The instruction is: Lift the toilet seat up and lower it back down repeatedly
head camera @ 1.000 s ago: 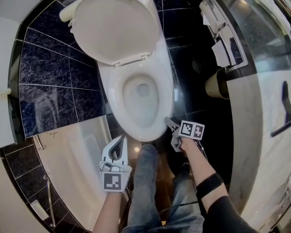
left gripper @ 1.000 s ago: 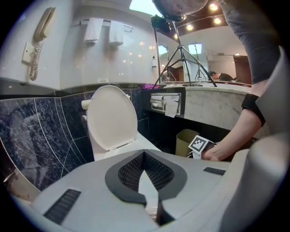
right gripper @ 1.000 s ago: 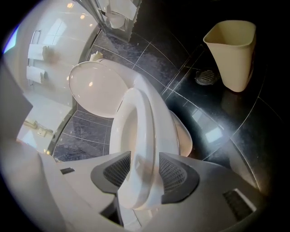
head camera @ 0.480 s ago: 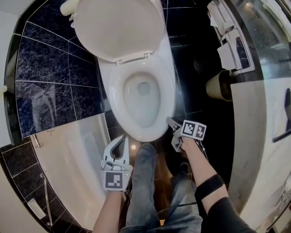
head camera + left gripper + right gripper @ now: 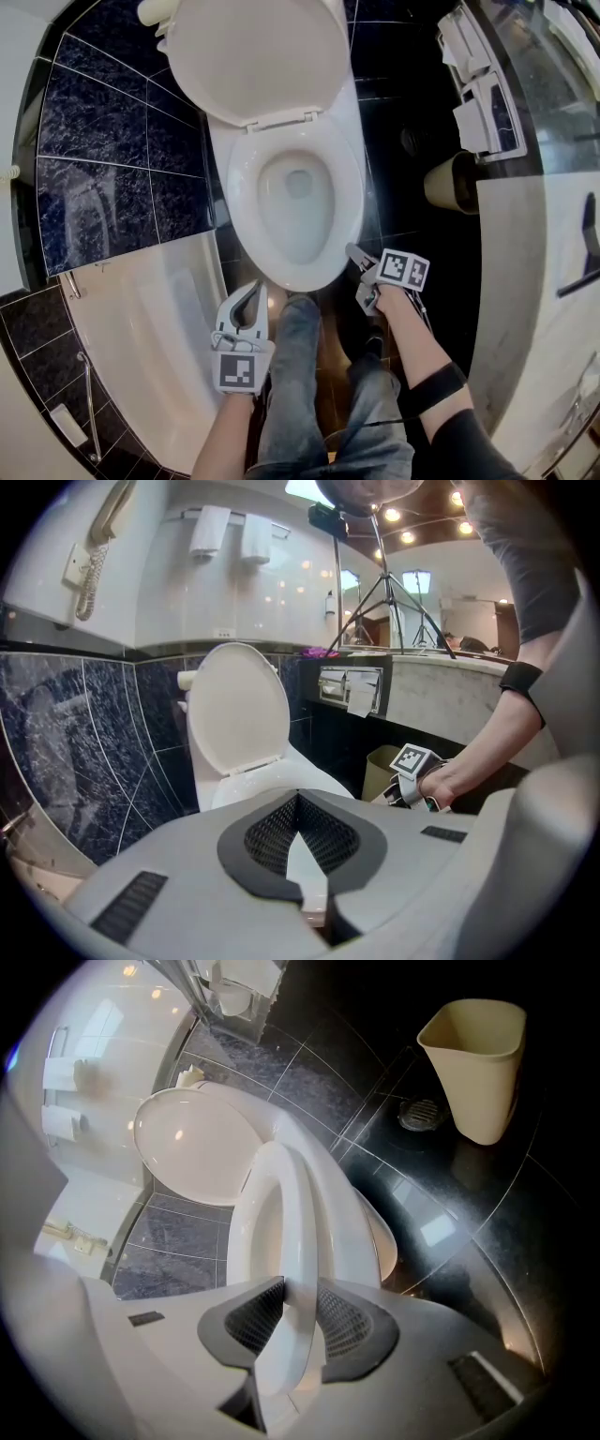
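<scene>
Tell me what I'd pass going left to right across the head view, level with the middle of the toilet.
dark blue tiles → toilet seat → beige waste bin → pale marble counter

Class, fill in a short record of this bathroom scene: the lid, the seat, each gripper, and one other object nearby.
Lid: raised upright behind the bowl
Seat: down on the bowl
Right gripper: jaws have just been closing, now clamped on the seat's front right edge
Left gripper: shut, empty, held clear of the bowl's front left
Nearby: beige bin on the dark floor, right of the toilet
</scene>
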`<state>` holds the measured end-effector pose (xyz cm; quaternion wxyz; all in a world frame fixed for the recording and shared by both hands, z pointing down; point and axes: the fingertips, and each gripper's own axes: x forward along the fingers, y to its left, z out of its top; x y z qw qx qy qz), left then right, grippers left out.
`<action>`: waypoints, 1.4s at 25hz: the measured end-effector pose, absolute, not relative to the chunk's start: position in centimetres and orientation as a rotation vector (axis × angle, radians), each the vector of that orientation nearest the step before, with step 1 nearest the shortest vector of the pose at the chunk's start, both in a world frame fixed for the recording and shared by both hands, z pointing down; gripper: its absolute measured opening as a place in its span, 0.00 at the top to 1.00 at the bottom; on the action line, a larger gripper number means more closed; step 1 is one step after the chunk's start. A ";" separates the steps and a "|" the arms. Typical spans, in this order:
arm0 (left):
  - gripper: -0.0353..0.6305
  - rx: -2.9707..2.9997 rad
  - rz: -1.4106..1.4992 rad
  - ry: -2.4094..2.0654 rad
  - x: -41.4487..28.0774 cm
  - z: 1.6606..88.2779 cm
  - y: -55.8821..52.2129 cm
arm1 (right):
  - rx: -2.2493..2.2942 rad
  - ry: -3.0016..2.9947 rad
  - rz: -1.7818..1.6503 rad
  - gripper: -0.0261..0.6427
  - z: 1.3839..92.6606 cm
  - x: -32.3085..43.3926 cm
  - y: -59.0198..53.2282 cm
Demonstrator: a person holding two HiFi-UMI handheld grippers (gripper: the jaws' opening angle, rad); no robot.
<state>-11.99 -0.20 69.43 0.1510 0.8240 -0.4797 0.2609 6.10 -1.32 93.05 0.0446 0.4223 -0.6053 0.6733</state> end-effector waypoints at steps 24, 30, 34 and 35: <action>0.96 2.138 0.855 -1.231 -10.4 75.9 3.9 | 1.221 -1.881 2.108 0.75 77.1 6.1 -6.0; 0.96 2.117 0.769 -1.287 -10.1 74.0 1.4 | 1.219 -1.893 2.141 0.75 76.4 6.1 -6.5; 0.96 2.109 0.750 -1.295 -10.1 72.9 0.3 | 1.228 -1.899 2.156 0.75 75.3 6.0 -7.0; 0.96 2.107 0.748 -1.301 -10.2 72.6 0.1 | 1.235 -1.898 2.162 0.75 74.9 6.0 -7.2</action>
